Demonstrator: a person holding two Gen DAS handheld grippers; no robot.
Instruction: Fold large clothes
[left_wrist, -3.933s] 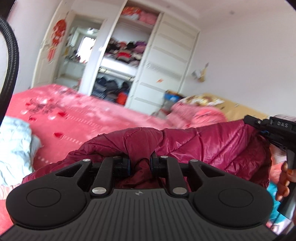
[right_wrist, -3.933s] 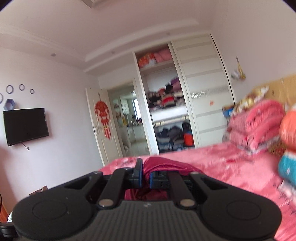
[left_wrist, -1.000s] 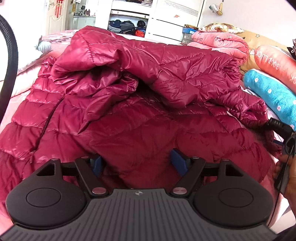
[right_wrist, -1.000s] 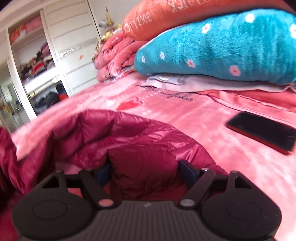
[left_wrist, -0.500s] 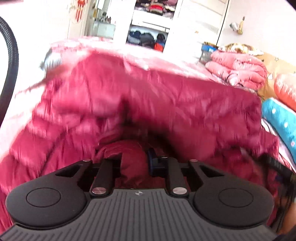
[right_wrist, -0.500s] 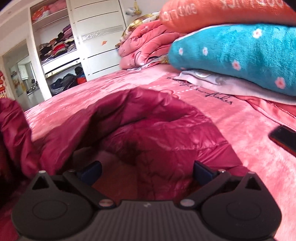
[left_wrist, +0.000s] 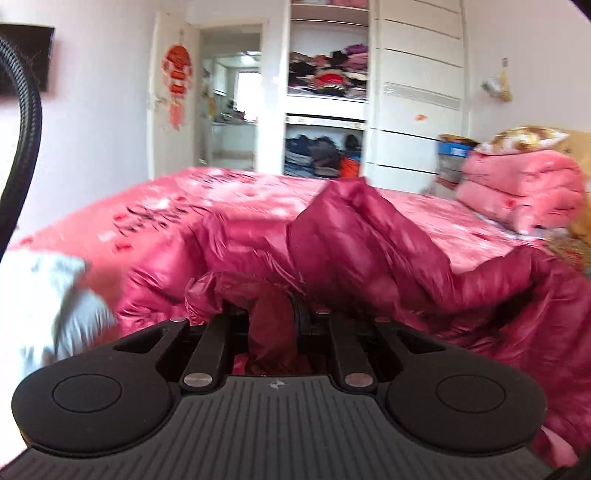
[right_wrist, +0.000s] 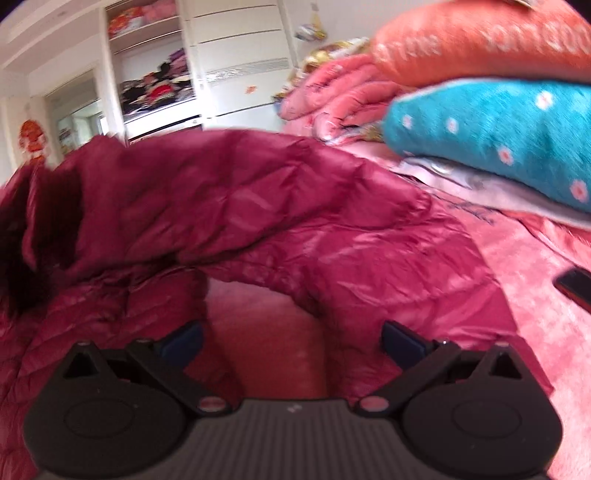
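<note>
- Maroon puffer jacket (left_wrist: 369, 251) sprawled on the pink bed (left_wrist: 184, 206), filling centre and lower right of the left wrist view; blurred.
- Left claw (left_wrist: 273, 314) pressed together, pinching a fold of the jacket at lower centre.
- Right claw (right_wrist: 291, 339) spread wide, blue pads clear of the fabric; bare bedspread between them, jacket hem just beyond.
- Teal pillow (right_wrist: 498, 136) under orange pillow (right_wrist: 480, 44), upper right of the right wrist view.
- Dark phone (right_wrist: 574, 286) at right edge.
- Open wardrobe (left_wrist: 328, 92) top centre.
- Pale cloth (left_wrist: 55, 302) lower left.
</note>
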